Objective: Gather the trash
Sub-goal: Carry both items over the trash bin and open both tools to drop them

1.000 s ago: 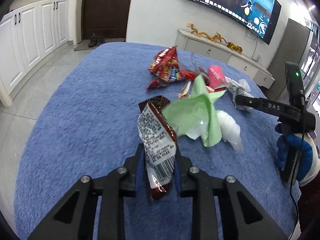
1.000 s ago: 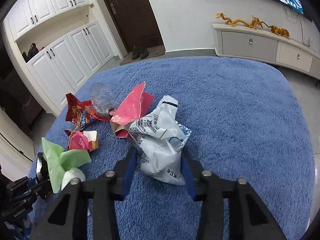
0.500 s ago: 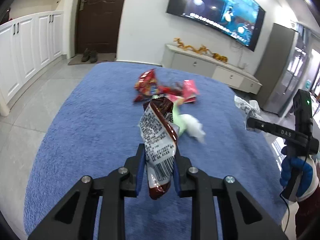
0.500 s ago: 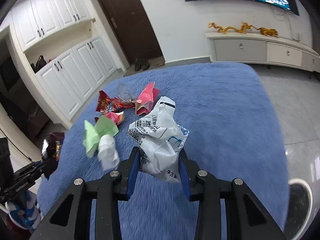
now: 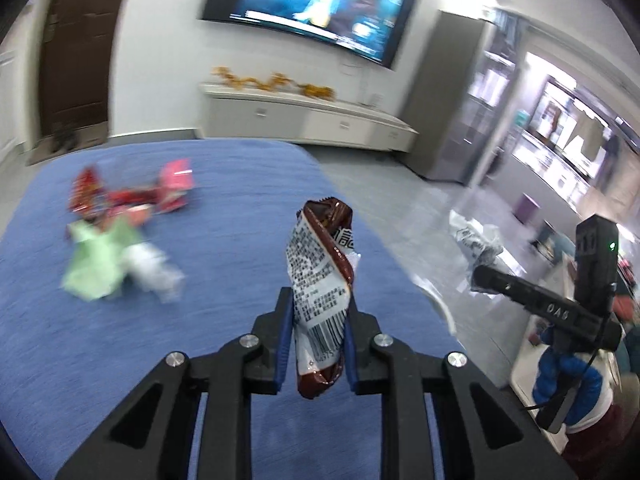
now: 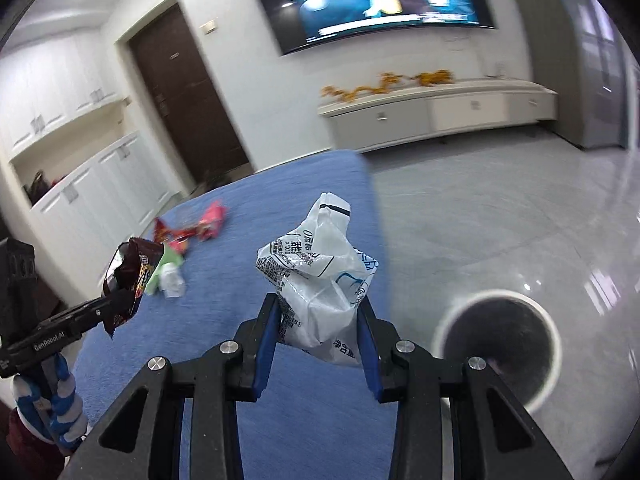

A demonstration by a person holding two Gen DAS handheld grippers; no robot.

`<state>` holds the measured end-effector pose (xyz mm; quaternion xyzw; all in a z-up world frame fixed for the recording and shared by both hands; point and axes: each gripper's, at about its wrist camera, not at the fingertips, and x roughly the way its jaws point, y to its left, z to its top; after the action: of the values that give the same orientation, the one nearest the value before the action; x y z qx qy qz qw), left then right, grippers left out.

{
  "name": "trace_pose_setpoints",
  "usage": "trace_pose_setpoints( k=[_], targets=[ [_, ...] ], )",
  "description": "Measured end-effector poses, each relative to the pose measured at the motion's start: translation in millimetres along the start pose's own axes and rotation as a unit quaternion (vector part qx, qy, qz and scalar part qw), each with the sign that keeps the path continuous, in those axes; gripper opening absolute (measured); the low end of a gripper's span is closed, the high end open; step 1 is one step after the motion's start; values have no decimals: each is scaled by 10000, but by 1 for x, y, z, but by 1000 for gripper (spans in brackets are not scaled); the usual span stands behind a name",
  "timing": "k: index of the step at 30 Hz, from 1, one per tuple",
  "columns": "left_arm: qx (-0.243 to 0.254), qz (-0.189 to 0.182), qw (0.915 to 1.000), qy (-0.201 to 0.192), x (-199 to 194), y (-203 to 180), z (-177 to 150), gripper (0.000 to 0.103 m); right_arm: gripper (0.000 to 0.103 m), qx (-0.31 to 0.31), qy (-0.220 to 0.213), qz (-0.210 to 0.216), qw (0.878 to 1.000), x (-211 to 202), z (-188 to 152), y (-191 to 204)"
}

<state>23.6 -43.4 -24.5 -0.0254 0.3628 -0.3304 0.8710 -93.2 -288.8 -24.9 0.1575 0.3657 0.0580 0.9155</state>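
My left gripper point(image 5: 316, 324) is shut on a brown and white snack wrapper point(image 5: 320, 276) and holds it above the blue carpet's right edge; the wrapper also shows in the right wrist view point(image 6: 130, 276). My right gripper point(image 6: 318, 330) is shut on a crumpled white plastic bag point(image 6: 320, 280), also seen in the left wrist view point(image 5: 476, 242), near the carpet edge. A round white-rimmed trash bin point(image 6: 498, 342) stands on the floor just right of it. More trash lies on the carpet: a green paper point(image 5: 98, 256), a white wad point(image 5: 154, 268), red point(image 5: 88, 196) and pink point(image 5: 176, 184) wrappers.
The blue carpet point(image 5: 120, 340) ends at grey tiled floor point(image 6: 500, 220) on the right. A low white cabinet point(image 5: 304, 120) and a wall TV point(image 5: 308, 12) stand beyond. White cupboards point(image 6: 80, 192) and a dark door point(image 6: 180, 100) are at the left.
Both grippers have swung right and back from the trash pile, carrying their wrapper and bag toward the carpet's edge. The bin has come into the right wrist view.
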Motion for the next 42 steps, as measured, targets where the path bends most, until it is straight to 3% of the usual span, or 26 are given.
trace_pose_setpoints(
  k=[6,12,18,22,26,29,31,32,42],
  targets=[
    [696,-458,9959,351,52,-74,16,21,35,706,-61,-475,9964,-16,-16,-68],
    [1215,-673,9870,812,123,-142,30,20,35,1318,50,-704,9888,-4,-29,-131],
    [1383,-709,9798,1255,198,-180,38,20,35,1658,354,-876,9816,32,-37,-177],
    [1325,-759,9775,1454,230,-183,37,20,37,1831,573,-974,9766,59,-41,-202],
    [1402,-792,9752,1517,241,-186,36,22,41,2071,742,-1052,9698,79,-50,-221],
    [1368,-815,9738,1623,252,-189,35,26,51,2143,784,-1088,9675,83,-54,-229],
    [1273,-808,9746,1655,253,-186,32,52,54,2160,775,-1104,9670,82,-54,-232],
    [1236,-790,9755,1638,254,-186,31,56,55,2165,769,-1125,9667,81,-54,-233],
    [1214,-647,9789,1512,231,-185,30,56,56,2266,480,-1139,9661,49,-49,-226]
  ],
)
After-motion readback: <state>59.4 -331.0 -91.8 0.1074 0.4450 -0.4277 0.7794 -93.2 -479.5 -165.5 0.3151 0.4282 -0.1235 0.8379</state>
